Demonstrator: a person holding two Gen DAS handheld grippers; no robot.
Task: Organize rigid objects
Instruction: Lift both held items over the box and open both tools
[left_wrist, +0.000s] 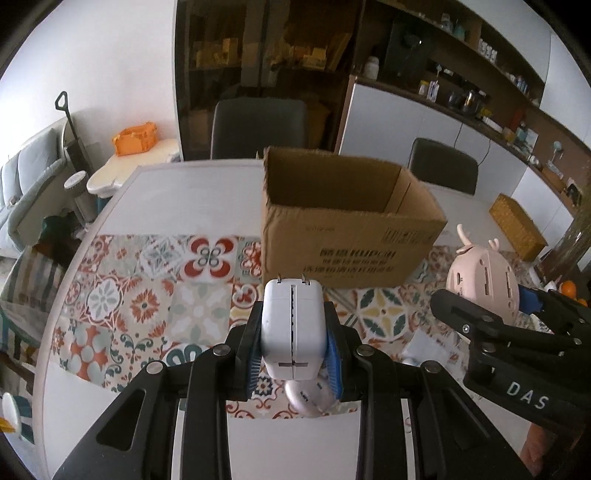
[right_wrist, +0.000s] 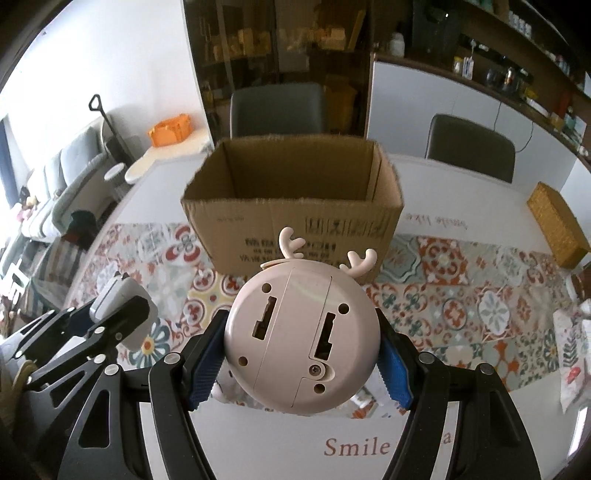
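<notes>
Jaws on my left gripper are closed partway on a white charger, blue pads flat on its two sides, prongs pointing fwd toward the cardboard box. Right gripper is spread wider, clamped on a round pink deer gadget, pads only catching its curved edges, back plate facing the cam, antlers up.

Both items are held above the patterned cloth, short of the box, which stands open-topped just ahead on the table.

Risks as I see them: the deer body is round and smooth, so w/ such small pad contact it could rotate or squirt out if I tilt fast. The grippers sit close together, so they could clash going in. The box's near wall is tall; coming in low could snag prongs or antlers, or shove the box back. A cable seems to hang below the charger, could catch the rim.
</notes>
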